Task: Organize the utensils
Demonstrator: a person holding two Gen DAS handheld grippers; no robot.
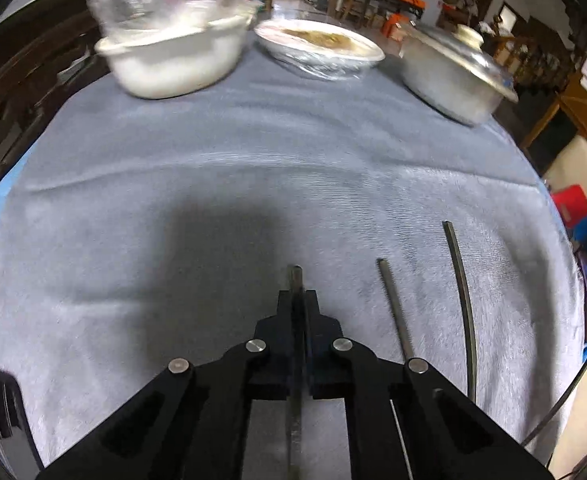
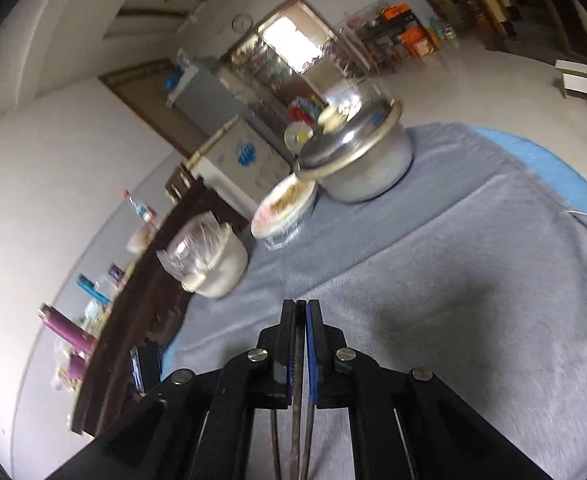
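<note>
While both claws are closed on thin metal sticks, the sorting looks only partly done. The left claw (image 1: 298,294) has its jaws drawn together on one chopstick (image 1: 296,276), whose tip shows just past the pads and whose shaft runs back between the arms; it sits low over the grey cloth (image 1: 213,168) covering the worktop. To the right of that claw two more utensils lie loose on the cloth, a round steel chopstick (image 1: 395,312) nearest and a darker squared chopstick (image 1: 463,300) beyond it, side by side but apart and roughly in line with the claw. The right claw (image 2: 301,308) is likewise pinched shut, with thin dark rods (image 2: 296,432) held between its pads and trailing back under it; how many, I cannot tell for certain. It is raised above the cloth and tilted. In my judgement, pairing and laying the sticks together remains, with two pieces not yet gathered. Ahead of both claws, at the far edge of the worktop, stand a white bowl (image 1: 173,64) under a clear cover, a film-wrapped dish (image 1: 321,50) of food and a lidded metal pot (image 1: 453,76). None blocks the sticks; the cloth between is bare.
</note>
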